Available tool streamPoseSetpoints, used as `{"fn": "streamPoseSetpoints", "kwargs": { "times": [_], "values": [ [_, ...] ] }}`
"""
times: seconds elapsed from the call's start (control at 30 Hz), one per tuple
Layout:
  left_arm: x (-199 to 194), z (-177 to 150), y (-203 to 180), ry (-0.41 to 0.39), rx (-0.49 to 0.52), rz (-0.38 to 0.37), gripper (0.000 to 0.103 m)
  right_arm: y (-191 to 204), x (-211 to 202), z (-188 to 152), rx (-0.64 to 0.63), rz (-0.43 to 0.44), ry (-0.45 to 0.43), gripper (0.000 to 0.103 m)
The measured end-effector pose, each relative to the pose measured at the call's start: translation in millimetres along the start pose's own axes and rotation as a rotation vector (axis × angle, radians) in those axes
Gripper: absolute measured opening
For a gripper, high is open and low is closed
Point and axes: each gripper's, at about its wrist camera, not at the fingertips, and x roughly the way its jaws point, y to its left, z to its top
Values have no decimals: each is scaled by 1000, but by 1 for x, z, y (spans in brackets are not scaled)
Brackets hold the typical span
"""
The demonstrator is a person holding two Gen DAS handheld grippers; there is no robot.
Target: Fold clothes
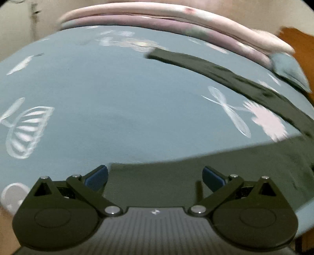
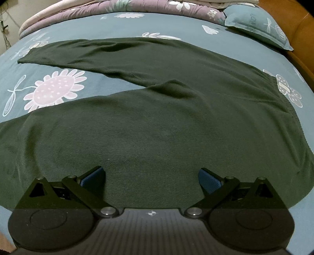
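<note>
Dark green trousers (image 2: 157,121) lie spread flat on a blue bedsheet (image 2: 58,35), legs parted in a V toward the left, waistband at the right. My right gripper (image 2: 150,177) hovers open over the near leg, its blue pads (image 2: 208,181) wide apart with nothing between them. In the left wrist view the trousers (image 1: 215,168) show as the near leg's end below and the far leg as a thin band at upper right. My left gripper (image 1: 155,176) is open just above the near leg's cuff edge, holding nothing.
The bedsheet (image 1: 117,94) has white and pink flower prints. A folded purple and pink quilt (image 2: 137,7) lies along the far edge. A blue pillow (image 2: 255,23) sits at the far right beside an orange-brown headboard (image 2: 302,39).
</note>
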Motion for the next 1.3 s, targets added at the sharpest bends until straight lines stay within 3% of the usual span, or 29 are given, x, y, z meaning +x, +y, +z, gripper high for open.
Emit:
{"fn": "streamPoseSetpoints", "kwargs": {
  "times": [0.17,0.33,0.6,0.8,0.93,1.03,1.1,1.3],
  "values": [
    [-12,10,-24,-23,58,-80,102,-2,-1,-2,-9,14,-11,103],
    [-9,13,-83,-13,159,-197,102,-4,-1,-3,-16,26,-18,103],
    [1,8,-146,35,246,-271,102,-15,-8,8,-64,79,-4,103],
    [17,-1,-171,123,241,-252,102,-44,-19,21,-107,84,-75,103],
    [22,-5,-169,171,196,-174,102,-75,-2,15,-81,56,-31,103],
    [15,6,-180,135,199,-154,102,-102,3,1,-1,118,-46,103],
    [11,18,-196,95,227,-157,102,-107,1,-4,-17,135,-71,103],
    [27,63,-270,12,347,-321,102,-106,1,-10,-72,144,-105,103]
  ]
}}
